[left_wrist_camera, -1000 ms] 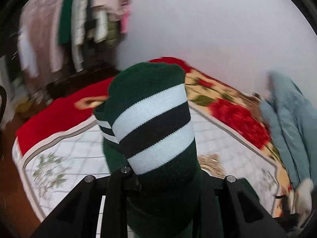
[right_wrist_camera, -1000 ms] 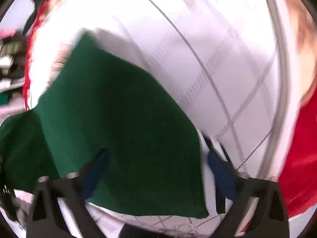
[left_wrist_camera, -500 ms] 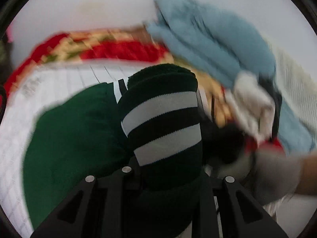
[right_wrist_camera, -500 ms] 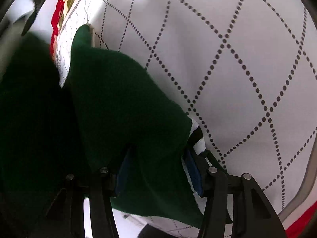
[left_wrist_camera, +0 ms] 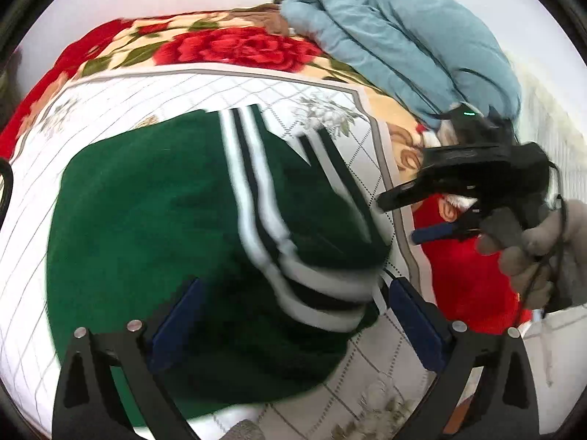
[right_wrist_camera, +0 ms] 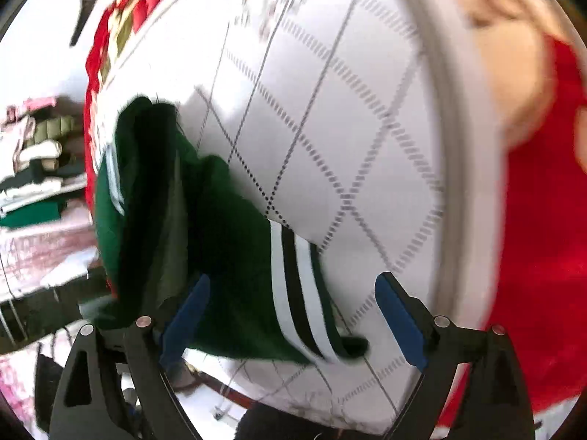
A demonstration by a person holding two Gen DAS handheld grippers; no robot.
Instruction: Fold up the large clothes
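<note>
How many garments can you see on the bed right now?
2: the green striped sweater lying on the white quilt, and a light blue jacket heaped at the bed's far side. Others may be hidden.

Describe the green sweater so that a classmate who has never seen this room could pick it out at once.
Start at the bed with the white quilted cover edged by a red rose blanket. The sweater lies folded in the middle of that white cover, below the pale blue jacket heaped at the far side. It is the only dark green garment on the bed, with white and black stripes on its cuffs.

The sweater [left_wrist_camera: 154,220] lies on the quilt [left_wrist_camera: 183,91], jacket [left_wrist_camera: 403,44] behind.
</note>
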